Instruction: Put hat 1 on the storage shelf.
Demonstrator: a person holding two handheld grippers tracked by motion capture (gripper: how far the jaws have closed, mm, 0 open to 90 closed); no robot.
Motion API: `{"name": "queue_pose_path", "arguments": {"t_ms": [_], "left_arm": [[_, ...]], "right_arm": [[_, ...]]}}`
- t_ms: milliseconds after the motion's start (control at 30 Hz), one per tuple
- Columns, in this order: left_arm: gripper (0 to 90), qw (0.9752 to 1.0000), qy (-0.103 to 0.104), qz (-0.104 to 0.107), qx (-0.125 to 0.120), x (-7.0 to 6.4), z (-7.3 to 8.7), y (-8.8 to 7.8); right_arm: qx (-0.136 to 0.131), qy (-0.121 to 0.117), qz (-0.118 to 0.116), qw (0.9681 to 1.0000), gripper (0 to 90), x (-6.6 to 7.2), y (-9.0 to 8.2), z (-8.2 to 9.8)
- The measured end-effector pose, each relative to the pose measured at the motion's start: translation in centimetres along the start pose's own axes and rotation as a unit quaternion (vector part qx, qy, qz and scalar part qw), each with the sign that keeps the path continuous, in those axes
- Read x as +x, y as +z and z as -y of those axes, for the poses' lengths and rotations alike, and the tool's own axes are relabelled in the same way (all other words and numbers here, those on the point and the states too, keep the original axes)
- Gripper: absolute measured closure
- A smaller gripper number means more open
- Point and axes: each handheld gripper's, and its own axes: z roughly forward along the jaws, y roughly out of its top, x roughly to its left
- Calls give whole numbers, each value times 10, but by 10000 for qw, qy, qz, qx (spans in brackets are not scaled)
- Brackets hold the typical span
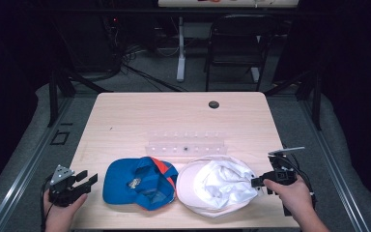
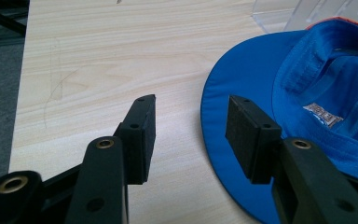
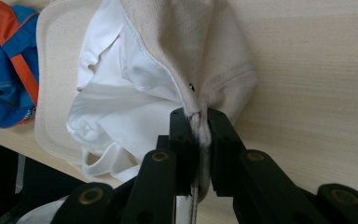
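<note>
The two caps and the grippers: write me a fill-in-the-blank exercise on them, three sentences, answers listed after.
1. The right gripper is shut on the edge of the ______ cap.
2. The left gripper has its jaws ______, with nothing between them, beside the brim of the blue cap.
3. On the table, the clear plastic rack stands ______ the two caps, farther from the person.

Missing words: white; open; behind
</note>
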Motion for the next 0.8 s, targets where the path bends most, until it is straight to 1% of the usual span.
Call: {"name": "queue_pose_path", "arguments": {"t_ms": [33, 100, 133, 167, 200, 267, 300, 333, 367, 433, 467, 500, 533, 567, 600, 633, 667, 733, 767, 800], "left_arm": [[535, 10000, -1, -1, 0, 0, 0, 0], [535, 10000, -5, -6, 0, 0, 0, 0], [535, 10000, -10, -1, -18, 0, 0, 0], [536, 10000, -10, -2, -16, 0, 0, 0], [535, 10000, -5, -1, -13, 1, 0, 0], [535, 10000, -11, 5, -14, 1, 0, 0], [535, 10000, -8, 5, -16, 0, 0, 0], [535, 10000, -6, 12, -17, 0, 0, 0], [535, 10000, 0, 6, -4, 0, 0, 0], [535, 10000, 10, 5, -9, 0, 0, 0], [535, 10000, 13, 2, -8, -1, 0, 0], [534, 10000, 25, 14, 55, -1, -1, -1], [534, 10000, 26, 11, 54, -1, -1, -1], [534, 10000, 27, 10, 55, -1, -1, -1], [534, 10000, 16, 8, 15, -1, 0, 0], [534, 10000, 12, -1, -16, -1, 0, 0], [534, 10000, 7, 3, -16, 0, 0, 0], [534, 10000, 8, 4, -10, 0, 0, 0], [534, 10000, 2, 4, -9, 0, 0, 0], [534, 10000, -3, 14, -20, 0, 0, 0]], "right_arm": [[0, 0, 0, 10000, 819, 0, 0, 0], [85, -77, 21, 9999, 819, 3, -3, -4], [71, -34, -23, 10000, 820, 6, -4, -5], [126, -61, -24, 9999, 819, 6, -6, -7], [115, -37, -12, 9999, 820, 7, -6, -7], [112, 65, -102, 9999, 820, 9, -8, -9], [173, 51, -121, 9998, 820, 9, -10, -10], [215, 36, -189, 9996, 820, 10, -12, -11], [173, 103, -204, 9996, 820, 11, -13, -12], [208, 76, -198, 9996, 820, 14, -16, -14], [155, 144, -233, 9995, 820, 16, -16, -15], [219, 45, -242, 9995, 820, 17, -17, -17], [158, 135, -163, 9997, 820, 21, -17, -17], [220, 91, -207, 9995, 820, 21, -18, -18], [267, 26, -177, 9995, 820, 23, -19, -19], [244, 6, -159, 9996, 820, 24, -18, -19], [241, 65, -204, 9995, 820, 25, -19, -20], [242, 96, -191, 9995, 820, 27, -19, -20], [270, 99, -213, 9994, 820, 28, -20, -21], [388, -4, -215, 9990, 820, 27, -22, -22]]}}
